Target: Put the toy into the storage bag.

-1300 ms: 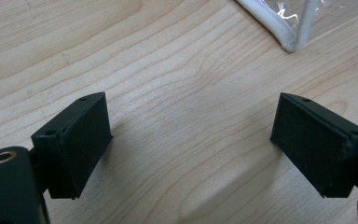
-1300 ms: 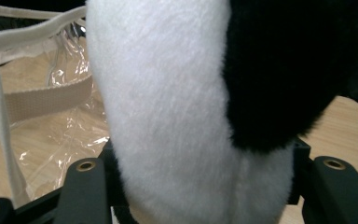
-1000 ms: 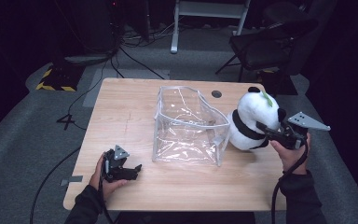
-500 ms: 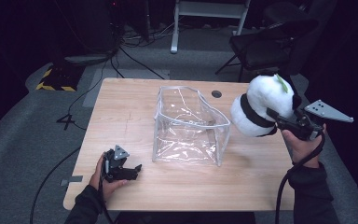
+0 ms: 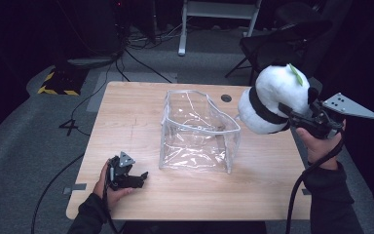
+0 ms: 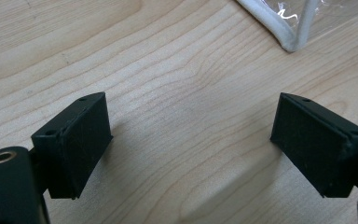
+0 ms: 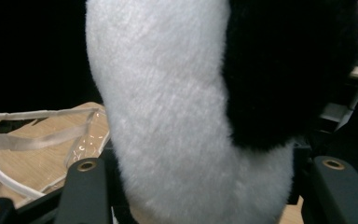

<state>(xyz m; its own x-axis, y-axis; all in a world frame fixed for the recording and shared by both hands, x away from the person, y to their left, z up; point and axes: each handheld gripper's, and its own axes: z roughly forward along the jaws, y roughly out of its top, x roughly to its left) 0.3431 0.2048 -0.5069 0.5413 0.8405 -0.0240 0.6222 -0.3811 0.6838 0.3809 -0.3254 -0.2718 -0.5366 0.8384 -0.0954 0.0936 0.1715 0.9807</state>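
Just right of the clear bag and level with its open top, a plush panda hangs in the air, clear of the desk. It is black and white with a small green tuft on top, and the right tool is clamped on its lower body; in the right gripper view the fur bulges between the two jaws. The lift looks done: the toy is picked up and carried high enough to pass over the bag's rim.

What is left, as I judge it, is the carry across to above the bag's mouth, the lowering inside and the release. The bag stands upright on the desk with its white-edged rim gaping, so the opening looks wide enough, though its soft walls could fold if the toy brushes them.

Near the bag's front left corner, the left tool rests on the desk with its jaws spread apart and nothing between them; the left gripper view shows bare wood there and a corner of the bag beyond. It is not steadying the bag.
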